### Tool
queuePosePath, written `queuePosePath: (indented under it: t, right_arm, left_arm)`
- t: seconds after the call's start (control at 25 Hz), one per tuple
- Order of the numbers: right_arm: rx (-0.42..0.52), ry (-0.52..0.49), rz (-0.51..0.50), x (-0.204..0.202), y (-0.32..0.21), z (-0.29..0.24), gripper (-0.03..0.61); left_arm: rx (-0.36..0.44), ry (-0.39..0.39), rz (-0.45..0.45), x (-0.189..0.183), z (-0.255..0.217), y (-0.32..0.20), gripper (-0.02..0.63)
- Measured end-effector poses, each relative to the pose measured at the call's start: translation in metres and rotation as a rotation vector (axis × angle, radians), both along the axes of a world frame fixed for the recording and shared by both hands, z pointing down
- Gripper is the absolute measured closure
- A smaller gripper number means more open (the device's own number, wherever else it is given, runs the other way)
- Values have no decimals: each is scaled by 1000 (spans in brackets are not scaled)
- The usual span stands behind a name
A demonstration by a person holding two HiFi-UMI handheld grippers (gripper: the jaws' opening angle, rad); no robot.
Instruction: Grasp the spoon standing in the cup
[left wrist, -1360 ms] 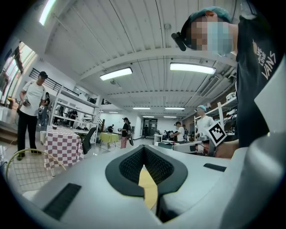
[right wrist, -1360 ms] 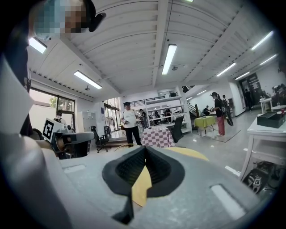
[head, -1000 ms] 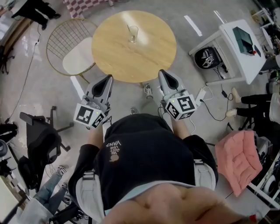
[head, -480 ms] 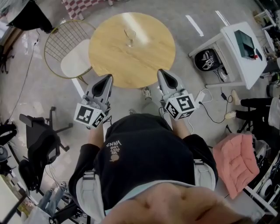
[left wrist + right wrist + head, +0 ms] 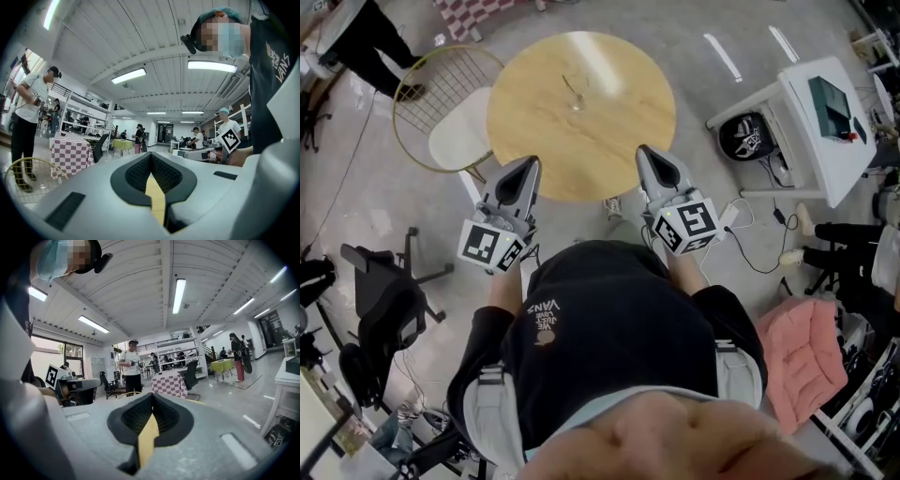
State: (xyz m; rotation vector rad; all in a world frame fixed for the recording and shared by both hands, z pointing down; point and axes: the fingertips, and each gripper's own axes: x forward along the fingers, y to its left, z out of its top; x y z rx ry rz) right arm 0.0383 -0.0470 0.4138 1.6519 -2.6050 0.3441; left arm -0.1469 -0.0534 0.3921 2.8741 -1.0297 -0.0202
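Holding 2 grippers out in front of your body, you face a round wooden table (image 5: 609, 141) at the upper centre of the head view. At the upper left a wire chair (image 5: 450, 98) with a pale seat stands just beside the table's rim.

Your left gripper (image 5: 532, 167) sits lower left of the table, its tip overlapping the near rim. In its own view the black pads (image 5: 136, 171) are pressed together with nothing between them, and only a yellow sliver of tabletop shows below.

The clear cup (image 5: 577, 97) stands upright on the far part of the table, well apart from both grippers. The spoon (image 5: 571, 85) shows only as a thin line slanting out toward the upper left.

Your right gripper (image 5: 643, 155) mirrors the left, clenched on nothing.

Further right are a white desk (image 5: 811, 131) and, lower, a pink cushion (image 5: 806, 361).
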Motion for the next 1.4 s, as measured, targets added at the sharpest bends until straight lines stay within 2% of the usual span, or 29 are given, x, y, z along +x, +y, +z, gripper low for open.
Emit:
queuePosePath:
  t: [0.56, 1.4]
  right_arm:
    - [8, 7, -88, 11, -57, -1, 580]
    - [8, 3, -175, 47, -109, 6, 580]
  left_arm:
    - [10, -7, -71, 15, 1, -44, 609]
    - [10, -18, -177, 47, 9, -86, 609]
